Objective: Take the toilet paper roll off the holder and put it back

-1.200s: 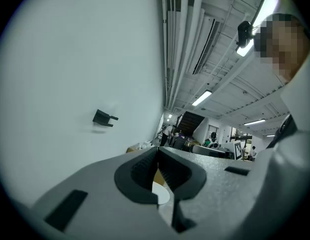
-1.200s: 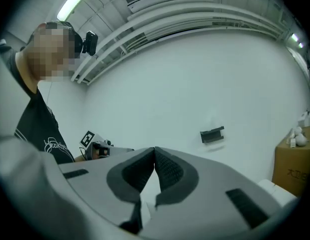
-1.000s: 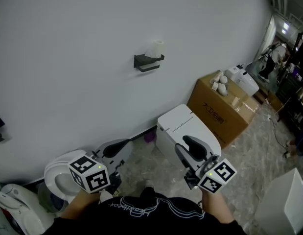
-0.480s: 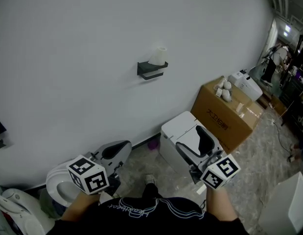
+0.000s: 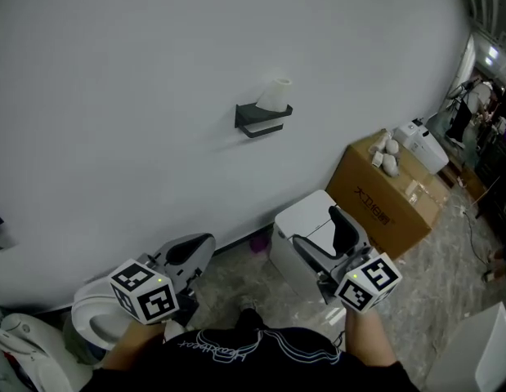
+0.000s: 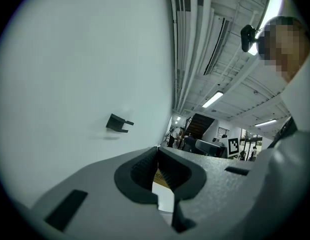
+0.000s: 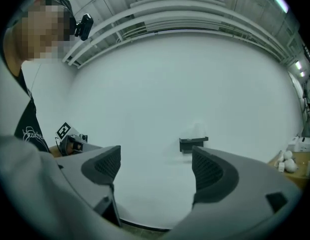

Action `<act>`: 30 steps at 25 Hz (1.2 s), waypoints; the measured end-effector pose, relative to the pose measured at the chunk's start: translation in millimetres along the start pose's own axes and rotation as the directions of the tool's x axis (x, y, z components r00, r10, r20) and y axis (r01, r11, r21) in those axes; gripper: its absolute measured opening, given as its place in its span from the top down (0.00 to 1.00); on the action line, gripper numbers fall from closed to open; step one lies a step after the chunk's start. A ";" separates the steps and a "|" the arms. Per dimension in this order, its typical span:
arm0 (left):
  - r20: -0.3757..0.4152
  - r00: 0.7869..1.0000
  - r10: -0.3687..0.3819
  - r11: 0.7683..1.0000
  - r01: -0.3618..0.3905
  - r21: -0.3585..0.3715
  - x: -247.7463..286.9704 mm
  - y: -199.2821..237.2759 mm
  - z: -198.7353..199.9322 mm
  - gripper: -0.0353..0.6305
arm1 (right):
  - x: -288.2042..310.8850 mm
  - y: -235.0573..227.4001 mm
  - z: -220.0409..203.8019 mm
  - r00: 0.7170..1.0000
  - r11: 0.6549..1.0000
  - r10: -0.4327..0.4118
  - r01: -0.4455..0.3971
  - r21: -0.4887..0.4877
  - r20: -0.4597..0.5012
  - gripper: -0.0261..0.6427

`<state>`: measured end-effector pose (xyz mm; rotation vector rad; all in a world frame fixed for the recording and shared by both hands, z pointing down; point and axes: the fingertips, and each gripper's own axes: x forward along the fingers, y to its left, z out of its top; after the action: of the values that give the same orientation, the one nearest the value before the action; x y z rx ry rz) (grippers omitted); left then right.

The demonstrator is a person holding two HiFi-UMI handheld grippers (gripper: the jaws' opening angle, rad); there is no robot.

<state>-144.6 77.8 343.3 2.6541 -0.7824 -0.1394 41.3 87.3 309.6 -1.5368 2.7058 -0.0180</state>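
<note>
**Status of the work piece.** The toilet paper roll (image 5: 276, 94) stands upright on top of the holder (image 5: 261, 119), touching its upper shelf. The holder is fixed to the wall (image 5: 114, 96). Neither gripper is in contact with the roll.

**What has changed.**
1. One second ago the right gripper (image 5: 328, 237) had its jaws at a narrow gap. They now stand far apart and are opening at this moment.
2. Nothing lies between those jaws. In the right gripper view we see only bare wall through the gap, with the holder (image 7: 193, 143) just inside the right-hand jaw.
3. In the head view the holder has drifted slightly right and down, so we judge that the head camera has shifted. The roll has kept its place on the holder.

**Left gripper.** The left gripper (image 5: 187, 256) hangs well below and to the left of the holder. Its jaws are closed pad against pad and hold nothing.

**Meaning for the task.**
- We judge that the removal step has not begun. The right gripper is well below the holder and somewhat to its right.
- The widening jaws suggest that the right gripper is being made ready for the roll.
- The next move calls for raising that gripper to the top of the holder, with one jaw on each side of the roll.
- The roll appears to stand loose, so a jaw that brushes it could tip it off the holder.
</note>
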 end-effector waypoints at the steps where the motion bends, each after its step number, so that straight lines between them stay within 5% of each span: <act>1: -0.002 1.000 0.005 1.000 -0.005 -0.003 7.3 6.2 1.0 0.94 | 7.3 -8.2 -1.3 1.000 1.000 0.002 -0.002 0.005 -0.002 0.30; 19: -0.010 0.998 0.062 0.998 -0.062 -0.001 187.9 109.9 57.6 0.94 | 156.9 -171.5 -0.6 0.992 0.993 0.118 -0.117 0.029 -0.042 0.30; 30: 0.001 0.996 0.091 0.995 -0.091 0.030 244.0 144.0 69.5 0.94 | 214.2 -227.2 3.5 0.986 0.986 0.166 -0.167 -0.017 -0.029 0.32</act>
<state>-25.6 -188.5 335.1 2.6405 -0.9103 -0.1041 126.8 -213.1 307.4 -1.3192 2.8544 -0.0089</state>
